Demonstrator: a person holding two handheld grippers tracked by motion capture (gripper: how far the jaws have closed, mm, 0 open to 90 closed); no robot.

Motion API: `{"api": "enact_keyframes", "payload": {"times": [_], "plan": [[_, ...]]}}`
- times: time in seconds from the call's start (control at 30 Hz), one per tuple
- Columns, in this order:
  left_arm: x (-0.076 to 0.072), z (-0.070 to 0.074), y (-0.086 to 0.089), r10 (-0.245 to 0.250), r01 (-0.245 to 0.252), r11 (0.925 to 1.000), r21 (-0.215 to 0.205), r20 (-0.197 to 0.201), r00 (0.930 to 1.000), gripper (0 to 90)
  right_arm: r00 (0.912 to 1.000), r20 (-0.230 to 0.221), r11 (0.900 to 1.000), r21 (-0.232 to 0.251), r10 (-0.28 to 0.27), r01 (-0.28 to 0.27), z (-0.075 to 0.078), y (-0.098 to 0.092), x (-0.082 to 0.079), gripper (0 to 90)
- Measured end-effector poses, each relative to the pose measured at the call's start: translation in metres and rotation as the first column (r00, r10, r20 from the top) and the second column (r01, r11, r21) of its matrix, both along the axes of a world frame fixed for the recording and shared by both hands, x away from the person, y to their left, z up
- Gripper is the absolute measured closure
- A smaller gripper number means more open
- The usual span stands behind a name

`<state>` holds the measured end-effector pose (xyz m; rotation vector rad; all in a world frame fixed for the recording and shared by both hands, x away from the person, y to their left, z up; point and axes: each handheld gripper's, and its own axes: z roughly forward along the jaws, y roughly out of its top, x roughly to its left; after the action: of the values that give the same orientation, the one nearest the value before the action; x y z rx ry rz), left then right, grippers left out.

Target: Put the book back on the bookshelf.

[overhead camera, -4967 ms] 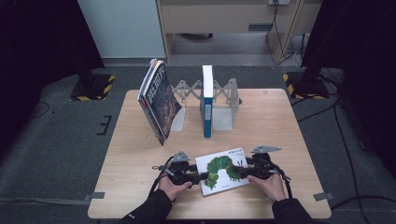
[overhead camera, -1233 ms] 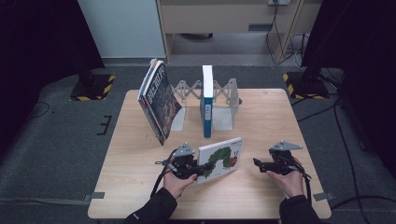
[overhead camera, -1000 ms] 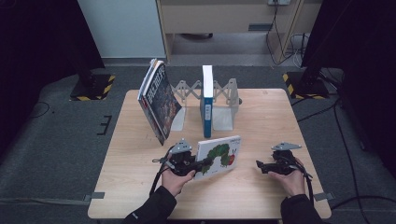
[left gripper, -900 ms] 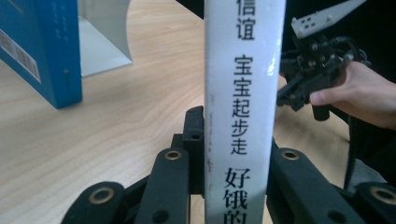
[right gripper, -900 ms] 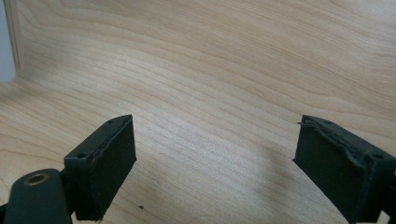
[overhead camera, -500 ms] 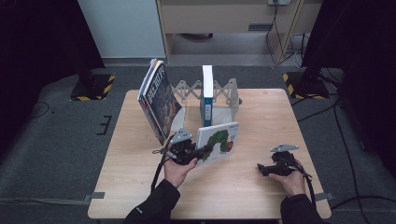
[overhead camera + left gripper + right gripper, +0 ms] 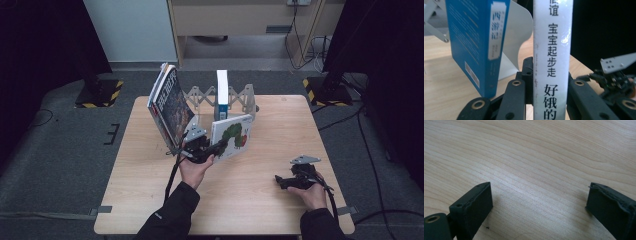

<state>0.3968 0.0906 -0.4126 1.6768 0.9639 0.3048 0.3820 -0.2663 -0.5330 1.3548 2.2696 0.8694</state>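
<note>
One thin picture book [image 7: 232, 136] is the thing in hand, a hardback with a caterpillar on its white cover. The left gripper [image 7: 216, 147] has its jaws clamped across the book's spine edge [image 7: 553, 60], one black jaw flat on each cover. In the left gripper view the glossy white spine rises straight up from between the jaws. The book stands on edge above the table [image 7: 150, 200]. Beyond the jaws stands the blue book [image 7: 477, 42], upright against a grey metal bookend [image 7: 520, 30], and the open slot lies between that book and the held one.

Judging by its build, the book is light and stiff, so it should keep its shape when carried by one edge. The laminated cover looks slick, and a grip this low leaves most of the board free above the jaws. It may pivot or slide if tipped fast. A hold across both covers near the spine, as now, seems the soundest place.

The right gripper [image 7: 281, 182] rests low over bare wood, well to the side. Its jaws have just been opening and stand wide apart with nothing between them. On the far side of the left jaws, a dark-covered book [image 7: 167, 107] leans at a slant
</note>
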Motion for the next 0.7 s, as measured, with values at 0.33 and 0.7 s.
{"api": "enact_keyframes", "payload": {"times": [0.33, 0.7], "plan": [[0.014, 0.001, -0.007, 0.059, -0.059, 0.9982, -0.012, 0.028, 0.9978, 74.3, 0.9993, 0.037, 1.000, 0.018, 0.001, -0.001, -0.004, 0.000, -0.002, 4.2], [0.026, -0.003, -0.021, 0.101, -0.101, 0.9948, -0.005, 0.042, 0.9940, 74.3, 0.9984, 0.056, 1.000, 0.028, 0.001, -0.002, -0.006, 0.000, -0.002, 3.7]]}}
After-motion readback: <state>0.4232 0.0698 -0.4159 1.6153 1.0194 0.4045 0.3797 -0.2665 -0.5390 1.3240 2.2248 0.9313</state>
